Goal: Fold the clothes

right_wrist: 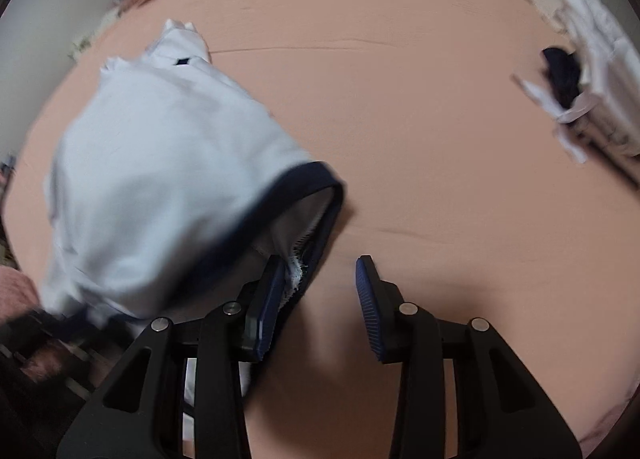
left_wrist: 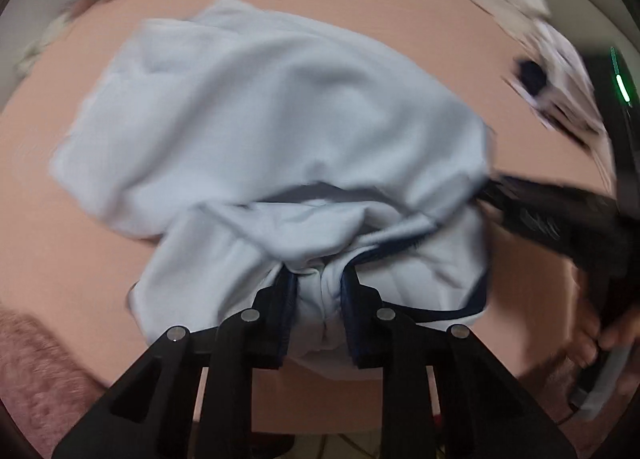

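The pale blue, navy-trimmed cotton shirt (left_wrist: 264,119) lies rumpled on the peach bed (right_wrist: 420,119), barely folded. The left tool (left_wrist: 320,299) pinches its bunched hem; the right tool (right_wrist: 322,299) gapes empty beside its sleeve.

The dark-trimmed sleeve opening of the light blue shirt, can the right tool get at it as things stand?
Probably yes. The sleeve opening lies just ahead of the right tool, its frayed edge against the left pad, with only bare pink sheet between the jaws. They stand apart and nothing covers it.
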